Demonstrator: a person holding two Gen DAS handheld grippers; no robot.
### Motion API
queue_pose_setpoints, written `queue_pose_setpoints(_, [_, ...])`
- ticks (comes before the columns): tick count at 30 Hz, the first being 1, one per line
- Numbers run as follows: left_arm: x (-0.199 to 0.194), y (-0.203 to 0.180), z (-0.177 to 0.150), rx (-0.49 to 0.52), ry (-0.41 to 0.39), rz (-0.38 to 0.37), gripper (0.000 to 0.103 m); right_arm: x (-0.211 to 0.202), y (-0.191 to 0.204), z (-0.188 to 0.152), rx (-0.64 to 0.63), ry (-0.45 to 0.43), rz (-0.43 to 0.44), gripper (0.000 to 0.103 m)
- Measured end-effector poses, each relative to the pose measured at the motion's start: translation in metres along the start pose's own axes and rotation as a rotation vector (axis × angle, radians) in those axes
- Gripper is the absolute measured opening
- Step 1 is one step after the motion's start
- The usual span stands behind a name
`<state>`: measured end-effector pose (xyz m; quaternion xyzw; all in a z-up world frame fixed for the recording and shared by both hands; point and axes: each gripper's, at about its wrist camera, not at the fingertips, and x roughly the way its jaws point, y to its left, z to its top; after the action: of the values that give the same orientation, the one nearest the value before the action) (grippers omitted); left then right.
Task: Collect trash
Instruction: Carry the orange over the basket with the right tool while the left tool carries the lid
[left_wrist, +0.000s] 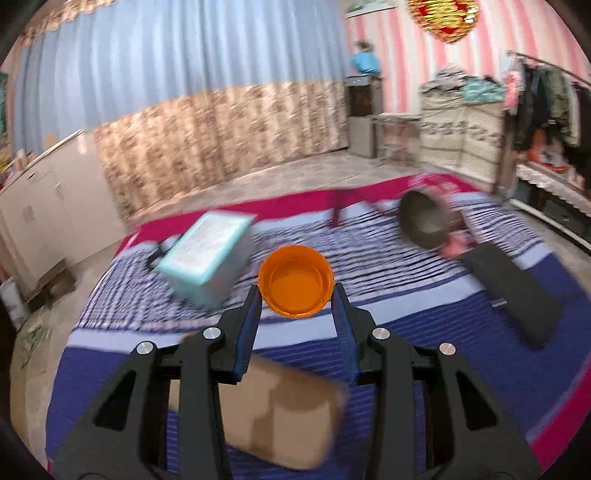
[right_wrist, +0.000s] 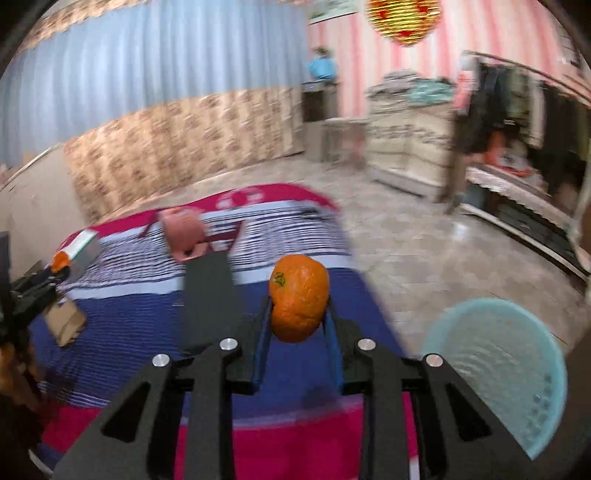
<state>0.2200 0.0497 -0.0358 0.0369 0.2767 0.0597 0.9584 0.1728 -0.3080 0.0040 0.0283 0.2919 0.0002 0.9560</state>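
The right gripper (right_wrist: 297, 314) has its jaws clamped on a wrinkled orange mandarin (right_wrist: 299, 297) – held up above the blue-and-pink striped blanket (right_wrist: 122, 306), with a pale turquoise plastic basket (right_wrist: 498, 373) on the floor just off to the right. The left gripper (left_wrist: 297, 295) has its jaws partly closed on a round orange plastic cup (left_wrist: 295, 280), open side facing the camera.

Right under the left gripper sits a blurry brown cardboard box (left_wrist: 284, 413) on the blanket. A bit further out – a light teal rectangular box (left_wrist: 208, 254) tilted on the left, a flat dark grey slab (left_wrist: 513, 291) on the right. Past those there's a dark round bowl-like thing (left_wrist: 423, 219) next to something pink; too smeared to say more.
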Motion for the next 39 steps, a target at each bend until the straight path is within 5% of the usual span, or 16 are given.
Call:
queue_pose_setpoints(15, [-0.049, -0.223, 0.007, 0.167, 0.002, -0.411, 0.038, -0.039, -0.162, -0.04, 0.161, -0.046, -0.282, 0.027])
queue_pose_setpoints(23, [-0.058, -0.31, 0.009, 0.237, -0.008, -0.496, 0.038, -0.04, -0.205, -0.044, 0.21, -0.054, -0.349, 0.027])
queue_pose_setpoints(39, [-0.064, -0.405, -0.004, 0.386, 0.0, -0.61, 0.038, -0.034, -0.234, -0.05, 0.293, -0.054, -0.369, 0.027])
